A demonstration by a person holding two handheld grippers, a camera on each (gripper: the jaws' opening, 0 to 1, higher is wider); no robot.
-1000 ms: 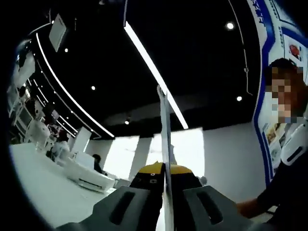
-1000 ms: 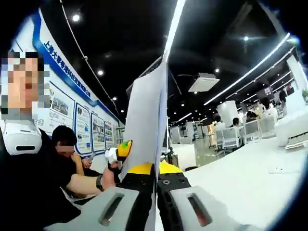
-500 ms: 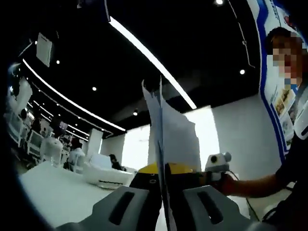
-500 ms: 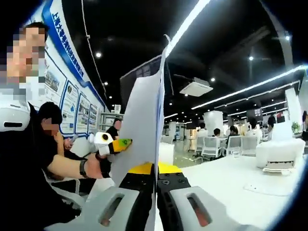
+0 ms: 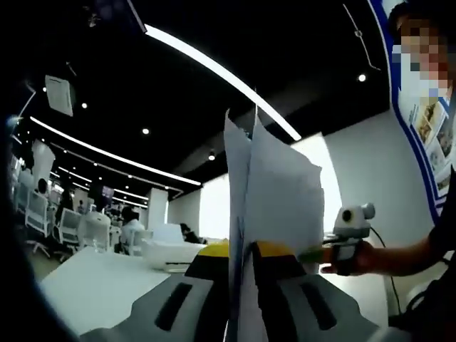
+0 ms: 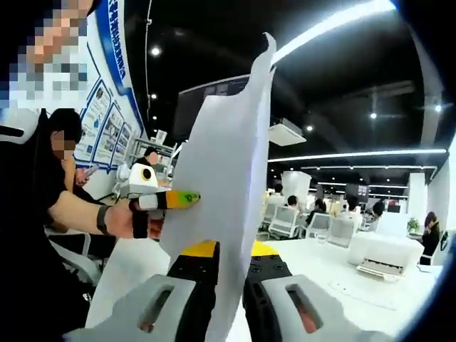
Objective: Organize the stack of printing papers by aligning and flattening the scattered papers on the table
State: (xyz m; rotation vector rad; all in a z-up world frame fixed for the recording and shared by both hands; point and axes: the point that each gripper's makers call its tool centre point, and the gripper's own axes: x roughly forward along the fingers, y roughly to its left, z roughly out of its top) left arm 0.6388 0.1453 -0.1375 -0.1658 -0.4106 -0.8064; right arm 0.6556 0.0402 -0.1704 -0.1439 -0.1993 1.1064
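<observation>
A stack of white printing papers [image 5: 274,192] stands upright between my left gripper's [image 5: 243,285] jaws, its sheets fanned slightly apart at the top. In the right gripper view the same papers [image 6: 228,178] rise on edge from my right gripper [image 6: 229,285], which is shut on their lower part. The left gripper [image 6: 162,201], held in a hand, meets the papers' left edge there. In the left gripper view the right gripper [image 5: 349,235] comes in from the right, at the papers' right edge.
A white table [image 5: 92,288] lies below, with a white printer [image 5: 171,253] on it. The table [image 6: 335,274] also carries that printer [image 6: 385,253] and a loose sheet [image 6: 360,292]. A seated person [image 6: 60,142] is at the left. Chairs and people fill the background.
Both views have tipped down, so more of the table shows. The papers now look wider and more fanned. The opposite gripper sits lower and closer to the papers in each view.
</observation>
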